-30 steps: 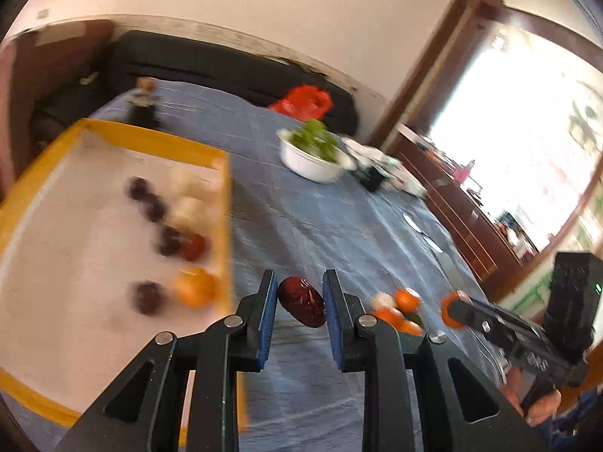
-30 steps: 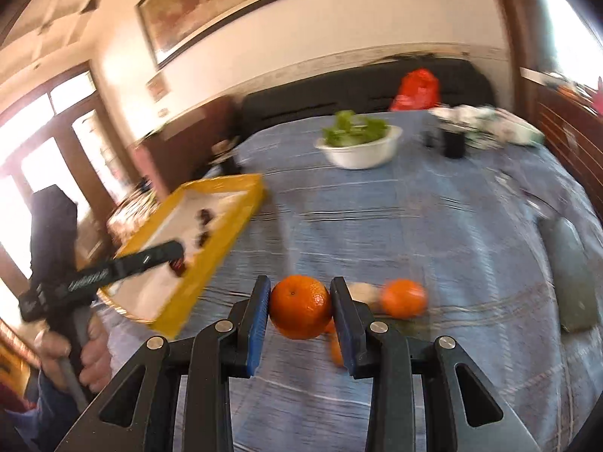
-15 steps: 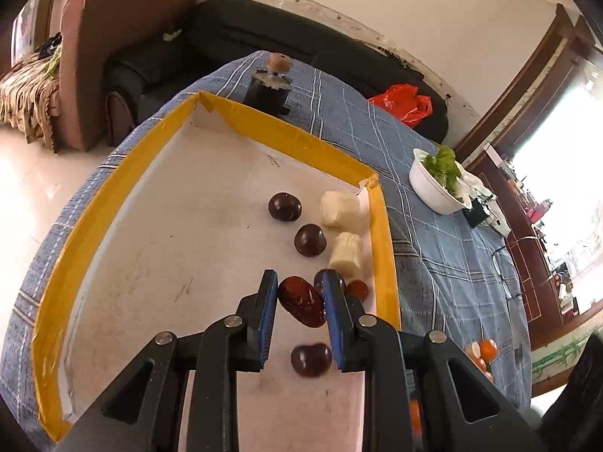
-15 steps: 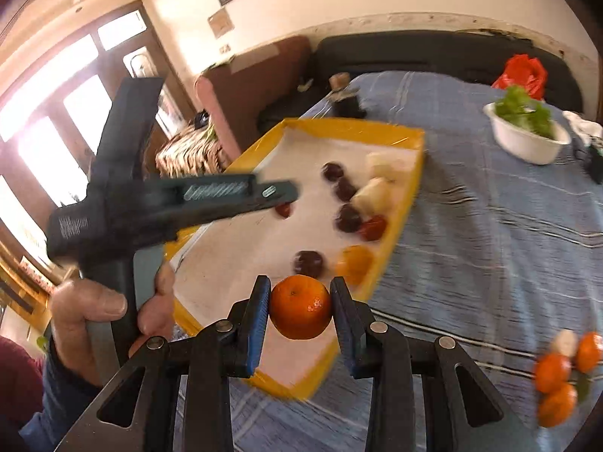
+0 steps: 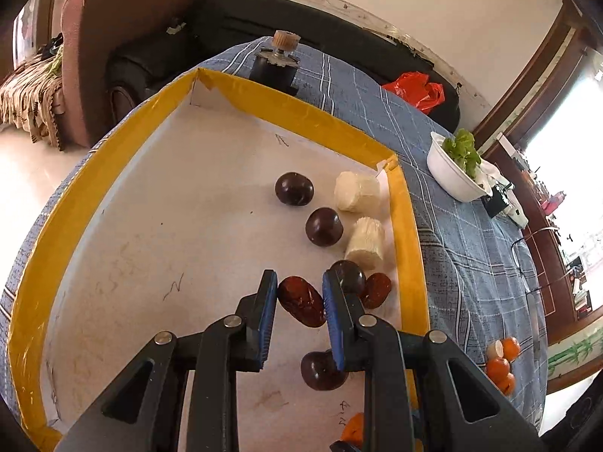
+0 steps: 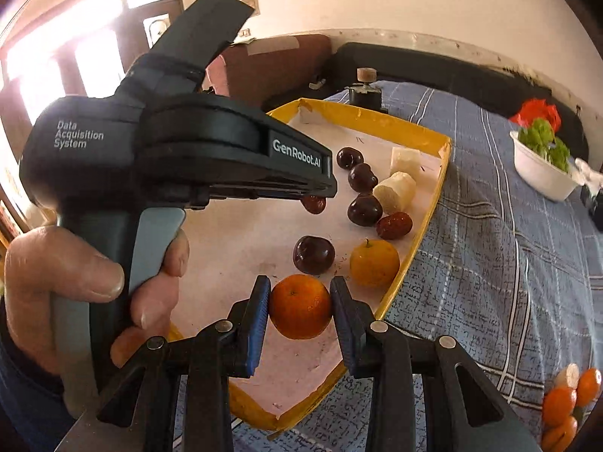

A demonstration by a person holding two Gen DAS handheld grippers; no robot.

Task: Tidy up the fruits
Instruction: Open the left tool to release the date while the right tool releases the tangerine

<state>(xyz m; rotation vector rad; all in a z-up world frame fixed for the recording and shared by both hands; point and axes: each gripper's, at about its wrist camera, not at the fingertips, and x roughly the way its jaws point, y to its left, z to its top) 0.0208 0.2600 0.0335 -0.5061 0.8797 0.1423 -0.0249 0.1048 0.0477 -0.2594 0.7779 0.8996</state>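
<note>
Fruits: a red date (image 5: 301, 301) was clamped in the left tool (image 5: 299, 303) and an orange (image 6: 300, 306) in the right tool (image 6: 300, 307), both held over the yellow-rimmed tray (image 5: 409, 233) on the bench (image 5: 471, 263). Plums (image 5: 294, 189), white chunks (image 5: 356, 191) and a yellow citrus (image 6: 374, 261) were already laid inside. Risk noted: a released round fruit could roll and scatter its neighbours. Both tools were pitched downward, the left gripped by a hand (image 6: 75, 278).

Handheld two-finger grippers, wrist views.
Matte black plastic right gripper (image 6: 300, 303): ribbed blue pads, silver pivot screws behind them. Black-and-grey left gripper (image 5: 300, 298) body printed "GenRobot.AI" and "Data Acquisition System"; dark blue sleeve (image 6: 22, 388) below its grip.
</note>
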